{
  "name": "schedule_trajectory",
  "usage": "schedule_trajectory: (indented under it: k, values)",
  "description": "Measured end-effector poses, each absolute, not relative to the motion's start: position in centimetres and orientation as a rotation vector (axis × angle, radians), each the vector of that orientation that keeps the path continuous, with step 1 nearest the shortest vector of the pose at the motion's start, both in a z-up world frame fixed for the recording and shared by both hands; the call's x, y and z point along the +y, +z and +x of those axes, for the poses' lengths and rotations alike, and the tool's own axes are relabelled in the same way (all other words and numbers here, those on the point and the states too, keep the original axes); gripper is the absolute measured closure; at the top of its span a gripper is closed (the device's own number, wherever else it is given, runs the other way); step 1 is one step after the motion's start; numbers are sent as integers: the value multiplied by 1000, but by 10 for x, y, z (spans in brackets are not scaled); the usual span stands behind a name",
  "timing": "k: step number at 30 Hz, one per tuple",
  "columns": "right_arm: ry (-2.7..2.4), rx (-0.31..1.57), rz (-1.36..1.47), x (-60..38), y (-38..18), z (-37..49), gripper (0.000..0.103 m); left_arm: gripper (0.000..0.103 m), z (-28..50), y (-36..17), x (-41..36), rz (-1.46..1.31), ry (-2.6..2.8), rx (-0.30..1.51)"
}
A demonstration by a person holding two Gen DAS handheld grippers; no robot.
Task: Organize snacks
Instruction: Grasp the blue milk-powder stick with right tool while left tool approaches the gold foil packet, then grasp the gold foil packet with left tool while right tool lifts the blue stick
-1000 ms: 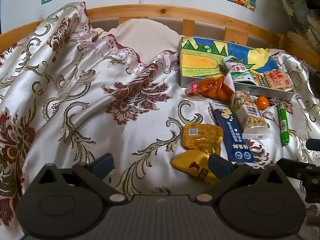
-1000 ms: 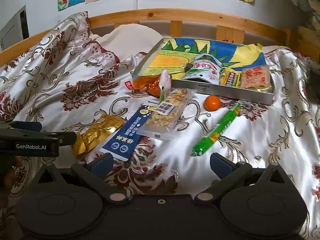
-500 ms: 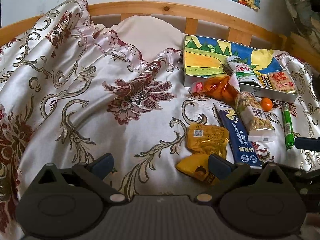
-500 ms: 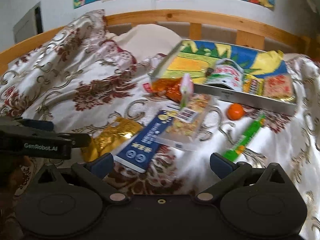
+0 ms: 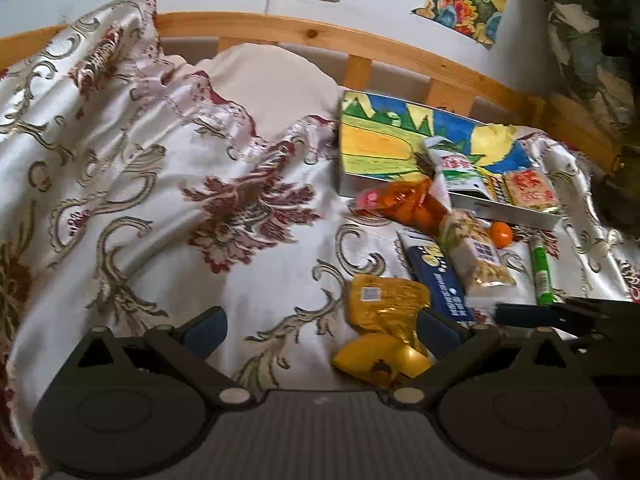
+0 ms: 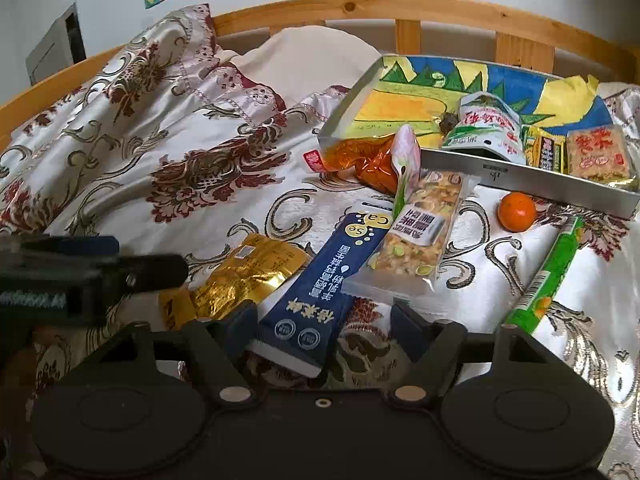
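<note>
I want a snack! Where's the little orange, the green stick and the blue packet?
little orange (image 6: 516, 212), right wrist view, middle of the fruit.
green stick (image 6: 549, 273), right wrist view, middle of its wrapper.
blue packet (image 6: 330, 280), right wrist view, middle of its printed face.

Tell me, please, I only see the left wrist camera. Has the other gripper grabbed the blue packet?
Observer: Not yet. In the right wrist view, the blue packet's near end lies between the right gripper's jaws, which are closing.
Operator: Are both sides touching it?
Observer: No. The pad on that view's right is clear of it.
Operator: What's on the green stick's near end?
Observer: The green stick has a small orange picture printed there.
</note>
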State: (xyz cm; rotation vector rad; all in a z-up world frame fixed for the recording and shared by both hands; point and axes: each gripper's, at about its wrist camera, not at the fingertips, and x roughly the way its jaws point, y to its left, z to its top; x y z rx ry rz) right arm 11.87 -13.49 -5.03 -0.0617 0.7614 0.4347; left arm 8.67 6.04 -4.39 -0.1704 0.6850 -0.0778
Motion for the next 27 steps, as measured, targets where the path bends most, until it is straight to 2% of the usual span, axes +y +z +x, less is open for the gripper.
schedule_trajectory:
  k: [14,18,22,27]
  values:
    - [431,769,-97,-129,-53,122,38,0,88,-47,60,-182,-65,720]
    - [423,765,-105,-133,-54,118,44,0,88,-47,58,-168,-64,720]
    - [409,761,-107,-136,-53,117,58,0,87,-47,56,-160,-65,722]
    - [420,757,-104,-140,-52,113,58,0,88,-49,53,-139,-66,731]
